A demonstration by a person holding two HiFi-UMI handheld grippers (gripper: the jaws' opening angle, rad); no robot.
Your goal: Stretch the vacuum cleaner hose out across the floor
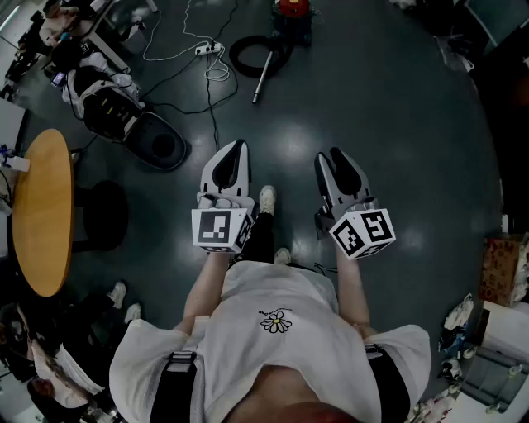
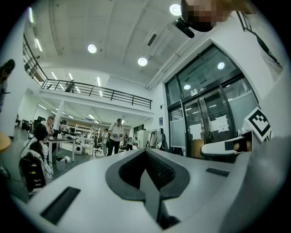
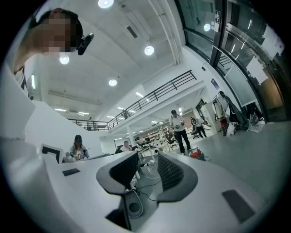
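We found the red vacuum cleaner [image 1: 291, 10] standing on the dark floor [image 1: 380, 99] at the far edge of the head view. Its black hose [image 1: 234, 58] lay coiled in a loop just beside the vacuum cleaner, on the near side. The grey wand [image 1: 263, 78] ran from that loop further away from the vacuum cleaner. A white power strip [image 1: 207, 49] lay near the vacuum cleaner, beyond the hose loop.

Both claws were held level and well apart from the vacuum cleaner, touching neither it nor the hose. The left claw [image 1: 237, 149] had its jaws pressed together with nothing between them. The right claw [image 1: 329, 157] had its jaws slightly apart, with only floor showing through the gap. A round wooden surface [image 1: 45, 211] stood far from the vacuum cleaner.
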